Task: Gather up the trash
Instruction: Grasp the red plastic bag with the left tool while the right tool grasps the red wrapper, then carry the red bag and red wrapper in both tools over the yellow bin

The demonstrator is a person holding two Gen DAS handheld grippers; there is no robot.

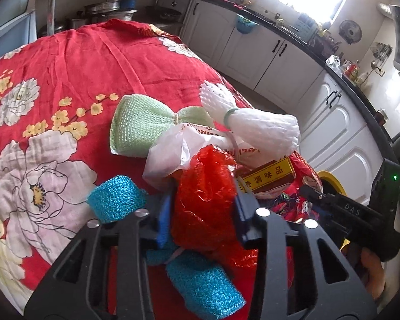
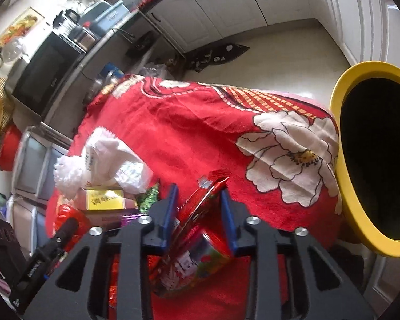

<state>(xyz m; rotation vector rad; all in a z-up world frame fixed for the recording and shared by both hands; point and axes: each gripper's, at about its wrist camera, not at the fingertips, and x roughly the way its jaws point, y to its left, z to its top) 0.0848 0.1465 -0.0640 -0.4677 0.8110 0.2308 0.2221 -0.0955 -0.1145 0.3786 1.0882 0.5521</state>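
On the red flowered tablecloth [image 1: 93, 61] lies a heap of trash. My left gripper [image 1: 204, 213] is shut on a crumpled red plastic bag [image 1: 208, 186], its blue pads pressing both sides. Around it lie a teal foam net [image 1: 114, 200], a green foam net [image 1: 144, 125], a white foam net [image 1: 253, 125], a white plastic bag [image 1: 173, 154] and a yellow box [image 1: 269, 176]. My right gripper [image 2: 198, 208] is shut on a red snack wrapper [image 2: 197, 240] held on edge. A yellow bin [image 2: 336, 133] with a dark inside stands beside the table on the right.
The table edge drops to a pale floor [image 2: 280, 53] just past the bin. White cabinets [image 1: 280, 61] under a dark counter run along the right. A microwave [image 2: 45, 72] and pots stand on the counter beyond the table. A green wrapper [image 2: 149, 197] lies by the box.
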